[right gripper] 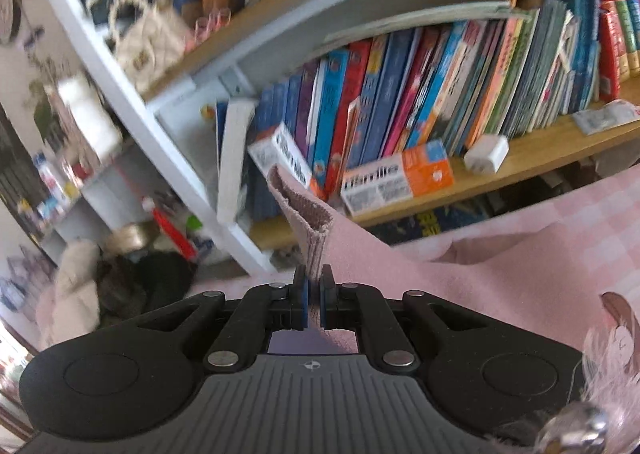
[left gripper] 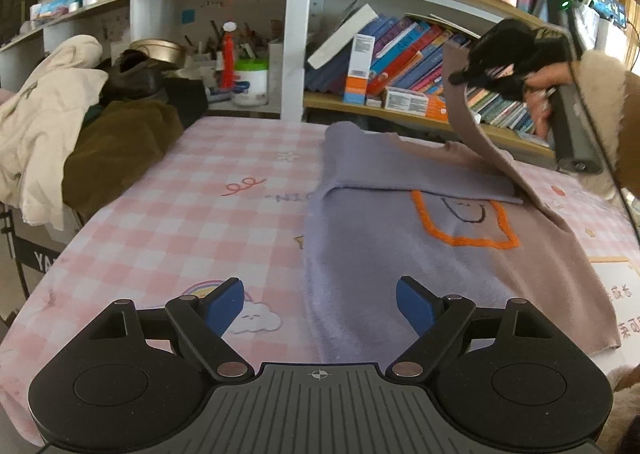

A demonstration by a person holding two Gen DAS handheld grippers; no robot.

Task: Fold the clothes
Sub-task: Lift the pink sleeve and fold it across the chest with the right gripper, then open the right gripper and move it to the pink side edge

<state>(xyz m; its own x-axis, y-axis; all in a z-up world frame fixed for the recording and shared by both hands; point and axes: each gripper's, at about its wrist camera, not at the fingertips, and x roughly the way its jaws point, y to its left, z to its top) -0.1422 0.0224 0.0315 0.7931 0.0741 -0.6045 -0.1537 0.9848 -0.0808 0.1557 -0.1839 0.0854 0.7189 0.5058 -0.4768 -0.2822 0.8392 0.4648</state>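
A lilac and dusty-pink sweater point(left gripper: 400, 246) with an orange stitched outline lies on the pink checked tablecloth point(left gripper: 180, 221), its left sleeve folded across the chest. My left gripper point(left gripper: 320, 306) hovers open over the sweater's near left edge, nothing between its blue pads. In the left wrist view my right gripper point(left gripper: 496, 65) is raised at the upper right, lifting the pink sleeve point(left gripper: 476, 133) off the table. In the right wrist view that gripper point(right gripper: 314, 302) is shut on the sleeve's ribbed cuff point(right gripper: 308, 221), which sticks up past the fingers.
A bookshelf point(left gripper: 400, 101) packed with books stands behind the table. A heap of cream and olive clothes point(left gripper: 80, 141) lies at the table's far left. A white paper sheet point(left gripper: 616, 294) rests at the right edge. A furry sleeve point(left gripper: 612, 125) covers the arm holding the right gripper.
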